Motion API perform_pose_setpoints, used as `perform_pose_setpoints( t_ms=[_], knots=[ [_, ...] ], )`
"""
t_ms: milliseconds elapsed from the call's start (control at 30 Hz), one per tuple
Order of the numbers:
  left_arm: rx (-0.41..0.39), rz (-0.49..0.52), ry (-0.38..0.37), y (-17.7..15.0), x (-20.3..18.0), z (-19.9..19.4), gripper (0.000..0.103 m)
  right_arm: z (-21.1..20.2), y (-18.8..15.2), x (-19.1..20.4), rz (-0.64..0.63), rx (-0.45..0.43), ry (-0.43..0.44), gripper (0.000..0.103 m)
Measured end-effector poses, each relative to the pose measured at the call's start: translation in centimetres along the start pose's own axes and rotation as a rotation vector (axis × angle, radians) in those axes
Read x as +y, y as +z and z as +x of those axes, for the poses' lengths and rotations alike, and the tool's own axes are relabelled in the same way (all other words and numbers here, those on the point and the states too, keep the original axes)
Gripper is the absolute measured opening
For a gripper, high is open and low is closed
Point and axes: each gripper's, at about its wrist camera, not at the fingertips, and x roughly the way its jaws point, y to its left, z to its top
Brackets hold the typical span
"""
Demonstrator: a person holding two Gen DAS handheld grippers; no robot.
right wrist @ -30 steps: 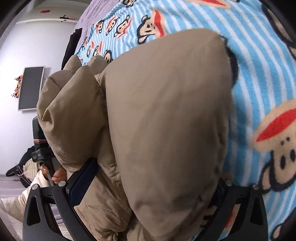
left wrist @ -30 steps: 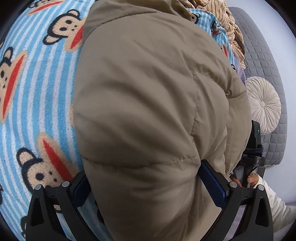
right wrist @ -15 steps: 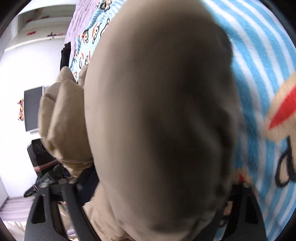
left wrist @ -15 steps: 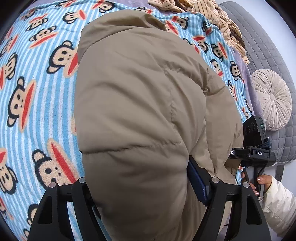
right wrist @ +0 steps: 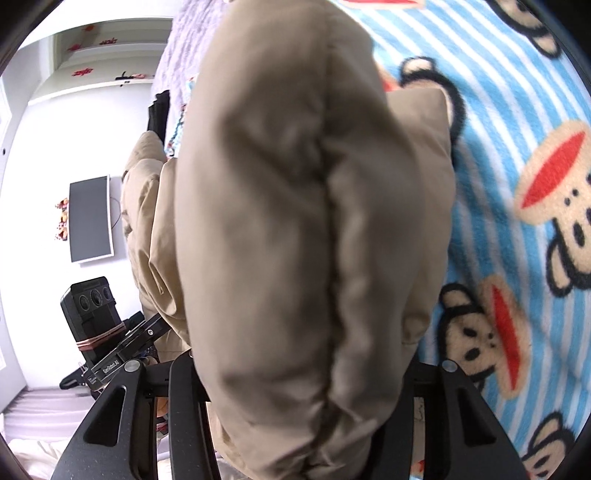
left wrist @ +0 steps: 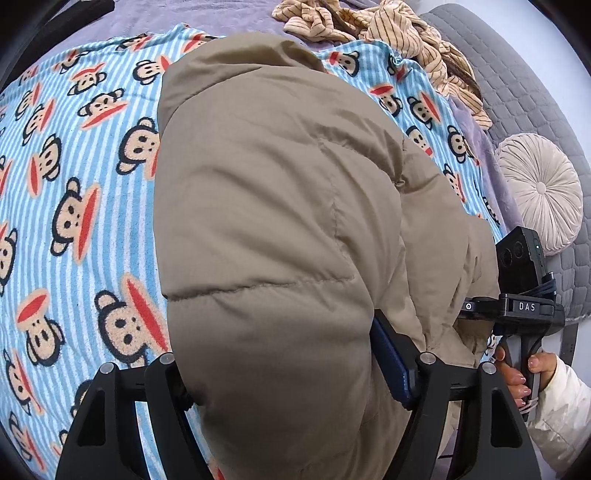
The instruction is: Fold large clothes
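A puffy tan jacket (left wrist: pixel 277 203) lies on a blue striped monkey-print blanket (left wrist: pixel 74 184). My left gripper (left wrist: pixel 284 365) is shut on its near edge, the thick padding bulging up between the blue pads. In the right wrist view the jacket (right wrist: pixel 295 184) fills the middle and its bunched quilted edge is squeezed between the fingers of my right gripper (right wrist: pixel 303 369), whose jaws are closing. The right gripper's body (left wrist: pixel 524 295) and the hand holding it (left wrist: pixel 513 373) show at the right of the left wrist view.
A beige striped cloth (left wrist: pixel 388 26) lies crumpled at the far end of the bed. A round pleated cushion (left wrist: pixel 539 192) rests against the grey quilted headboard (left wrist: pixel 517 92). The blanket (right wrist: pixel 517 110) spreads to the right. A dark screen (right wrist: pixel 90 218) hangs on the white wall.
Both pairs of fingers have narrowed onto the jacket's edge. The left gripper has risen, so more of the bed shows. In the right view the padding is now pinched into a ridge.
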Motion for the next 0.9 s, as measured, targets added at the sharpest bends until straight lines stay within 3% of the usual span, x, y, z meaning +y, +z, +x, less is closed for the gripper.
perform_pose_setpoints(
  t_ms=[267,533,700,900],
  knots=[
    [-0.077,0.008,-0.023,1.1,5.0,-4.3,0.077,3.2,1.1,4.9,-0.056,-0.022,-0.006,0.051],
    [-0.091,0.049,-0.039,4.1,15.6,-9.3,0.077,10.4,0.6,11.9,-0.082,-0.092,-0.021,0.051],
    [-0.118,0.045,0.014,6.2,22.4,-11.8,0.077,17.0,0.8,16.2,-0.083,-0.106,-0.009,0.051],
    [-0.179,-0.046,0.099,8.5,29.8,-12.9,0.077,25.3,2.9,21.3,-0.133,-0.073,-0.01,0.051]
  ],
)
